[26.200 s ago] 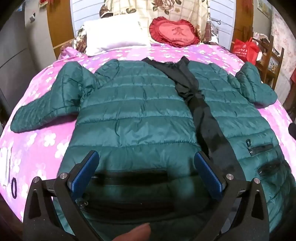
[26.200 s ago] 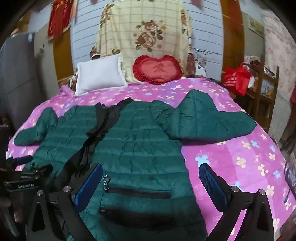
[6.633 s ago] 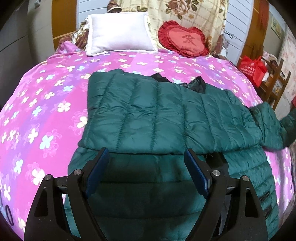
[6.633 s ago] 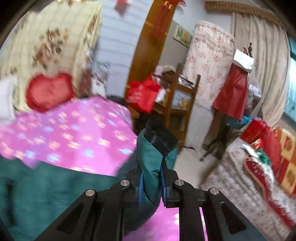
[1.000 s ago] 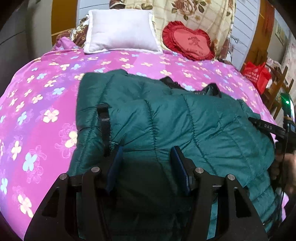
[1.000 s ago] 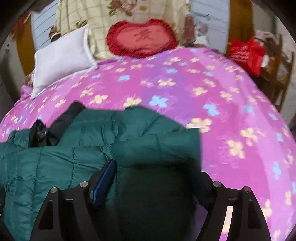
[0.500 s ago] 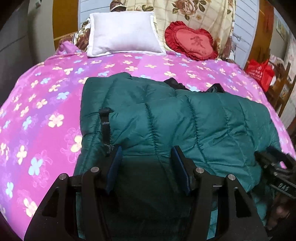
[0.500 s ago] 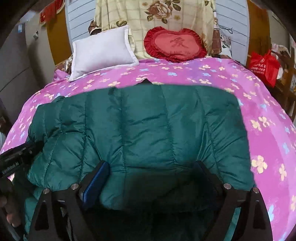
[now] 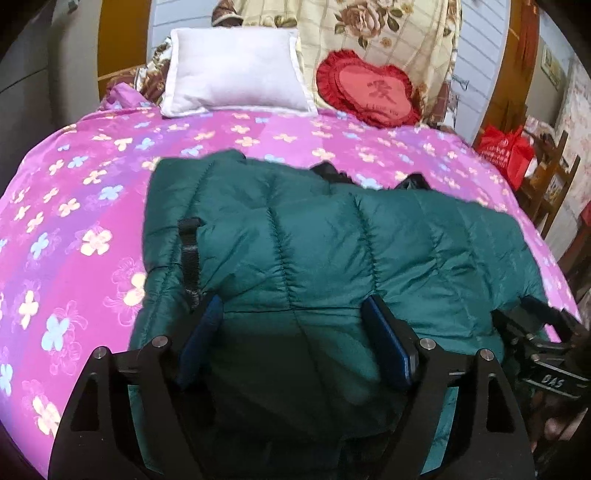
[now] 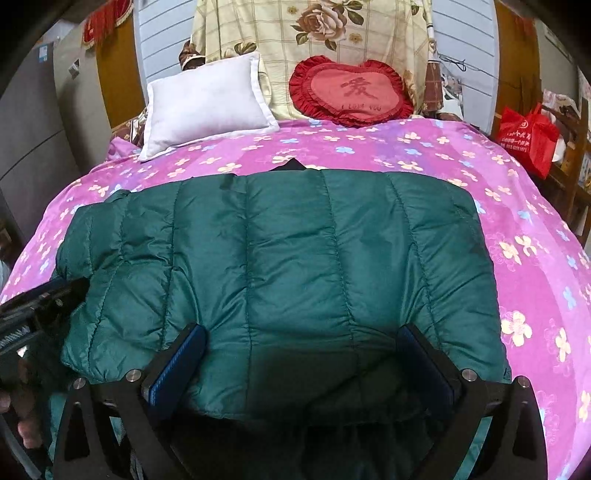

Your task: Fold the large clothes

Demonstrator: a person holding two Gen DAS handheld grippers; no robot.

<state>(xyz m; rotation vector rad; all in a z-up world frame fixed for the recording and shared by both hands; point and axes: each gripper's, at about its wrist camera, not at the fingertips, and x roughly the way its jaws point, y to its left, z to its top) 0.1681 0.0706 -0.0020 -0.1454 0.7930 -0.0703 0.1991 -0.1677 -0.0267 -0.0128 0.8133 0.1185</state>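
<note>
Jacket [image 9: 332, 251], a dark green quilted puffer, lay folded into a rough rectangle in the middle of the bed [image 9: 74, 206], on a pink bedspread w/ a flower print. Both sleeves sat folded in across the body; a bit of black lining or collar [image 9: 328, 171] poked out at the far edge. A black strap [image 9: 190, 251] showed on the jacket's left side in the left wrist view.

My left tongs [image 9: 291, 343] stood wide open, blue pads either side of the near hem, gripping nothing. My right tongs [image 10: 301, 369] were likewise wide apart over the near edge of the top fold, nothing between them. I couldn't tell whether the pads touched the fabric.

In the right wrist view the left tool [image 10: 33, 306] showed at the left edge, beside the jacket.

At the head of the bed: a white pillow [image 10: 207, 101] and a red heart-shaped cushion [image 10: 351, 92], leaning on a floral cloth [image 10: 314, 33]. A red bag [image 10: 528, 136] sat off the bed's right side.
</note>
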